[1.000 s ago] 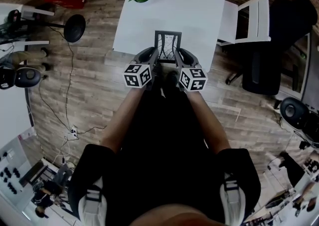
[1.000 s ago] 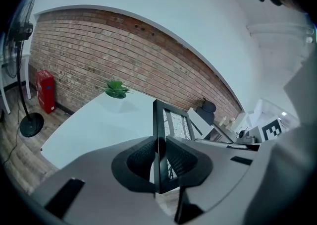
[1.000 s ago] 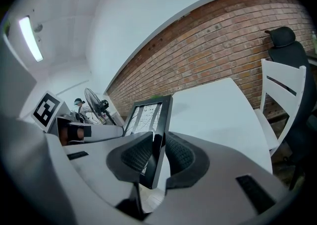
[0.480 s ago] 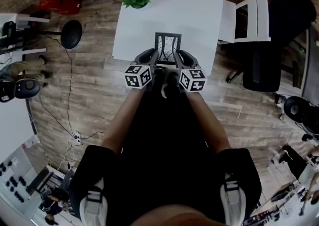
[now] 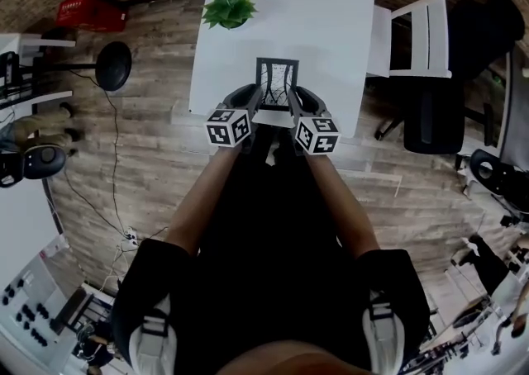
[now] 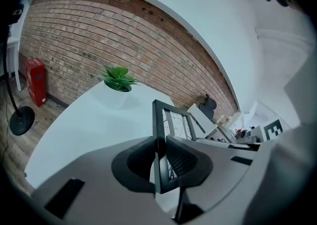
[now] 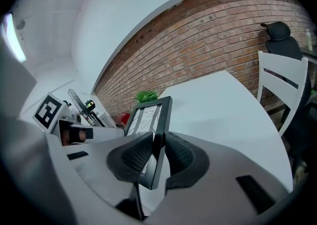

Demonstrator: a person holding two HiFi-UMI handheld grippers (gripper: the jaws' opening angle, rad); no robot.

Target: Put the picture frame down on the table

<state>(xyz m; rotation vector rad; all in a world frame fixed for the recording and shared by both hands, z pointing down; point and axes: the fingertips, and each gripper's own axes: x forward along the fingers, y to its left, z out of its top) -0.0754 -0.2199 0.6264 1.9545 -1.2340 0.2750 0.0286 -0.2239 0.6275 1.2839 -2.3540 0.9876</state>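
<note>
A black picture frame (image 5: 276, 83) with a pale line drawing is held upright between both grippers, above the near end of the white table (image 5: 322, 10). My left gripper (image 5: 258, 101) is shut on the frame's left side rail (image 6: 157, 149). My right gripper (image 5: 293, 102) is shut on the right side rail (image 7: 159, 144). In the left gripper view the frame (image 6: 171, 120) rises past the jaws over the tabletop (image 6: 89, 130). In the right gripper view the frame (image 7: 148, 120) stands before the table (image 7: 223, 105).
A green potted plant (image 5: 229, 4) stands at the table's far left; the plant (image 6: 118, 78) also shows ahead of the left gripper. A white chair (image 5: 417, 33) and a black office chair (image 5: 446, 109) stand to the right. A floor fan (image 5: 111, 64) and red box (image 5: 89, 11) sit left.
The frame and both grippers have moved slightly forward over the table's near end. The grip on the frame is unchanged.
</note>
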